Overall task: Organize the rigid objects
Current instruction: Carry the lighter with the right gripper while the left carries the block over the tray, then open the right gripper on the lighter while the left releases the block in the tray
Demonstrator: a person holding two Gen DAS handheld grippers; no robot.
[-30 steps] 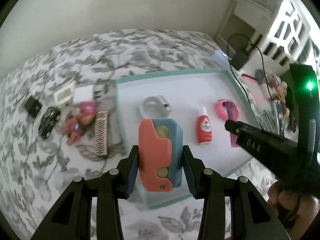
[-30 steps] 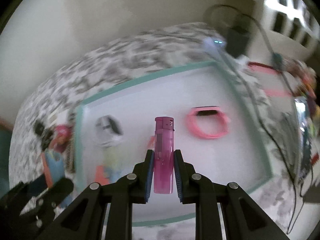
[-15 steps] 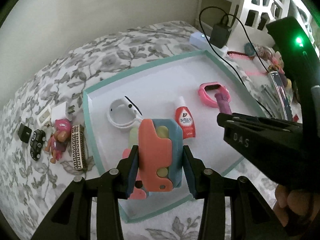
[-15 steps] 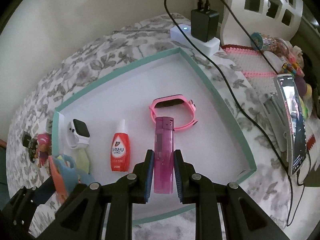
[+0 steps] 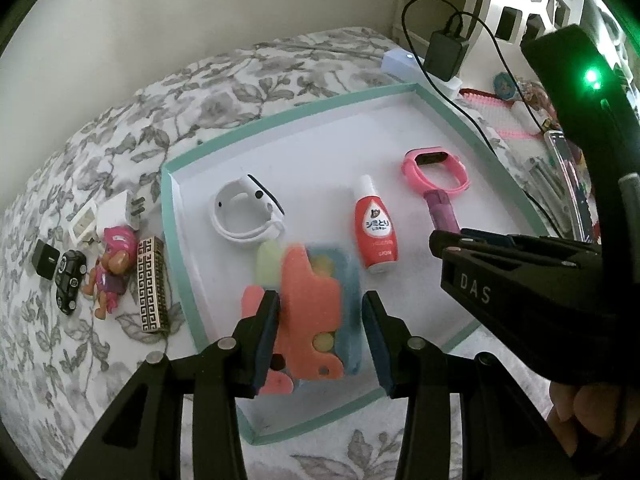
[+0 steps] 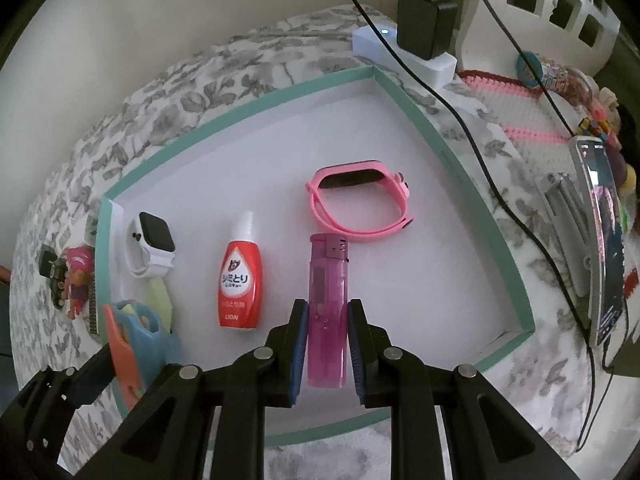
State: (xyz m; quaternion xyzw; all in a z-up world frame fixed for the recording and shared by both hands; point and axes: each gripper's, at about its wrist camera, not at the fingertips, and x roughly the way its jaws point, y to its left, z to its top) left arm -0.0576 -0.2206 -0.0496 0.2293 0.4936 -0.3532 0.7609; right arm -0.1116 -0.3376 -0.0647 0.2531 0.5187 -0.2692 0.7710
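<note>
Floral grey-and-white bedding (image 5: 248, 80) covers the bed, with a pale wall behind. On it lies a shallow white tray (image 5: 304, 136) with a teal rim.

Left gripper (image 5: 320, 332): jaws closed on a coral-and-blue plastic toy (image 5: 316, 312), held above the tray's 6 o'clock area; the toy is blurred in the left wrist view. Whether it touches the tray floor cannot be told. Under it lie a pale green strap (image 5: 269, 260) and coral pieces (image 5: 252, 300).

Right gripper (image 6: 327, 340): jaws closed on a translucent pink lighter (image 6: 327, 304), cap pointing toward 12 o'clock, above the tray and just short of a pink band (image 6: 360, 208).

Tray contents: white smartwatch (image 5: 244, 216) at 9 o'clock, red bottle (image 5: 376, 236) at centre, pink band at 2 o'clock.

Off the tray, at 9 o'clock in the left wrist view: a patterned gold-and-black block (image 5: 151, 284), a pink toy figure (image 5: 110, 264), a black toy car (image 5: 70, 280), a white plug (image 5: 124, 210). At 1 o'clock: a white power strip (image 6: 404, 54) carrying a black charger (image 6: 426, 24). A phone (image 6: 604, 240) stands at 3 o'clock in the right wrist view.

Change against the earlier frames: both grippers sit lower and closer over the tray; grips unchanged. The left view has rolled, so the tray now appears slanted. Tray items have not shifted.
</note>
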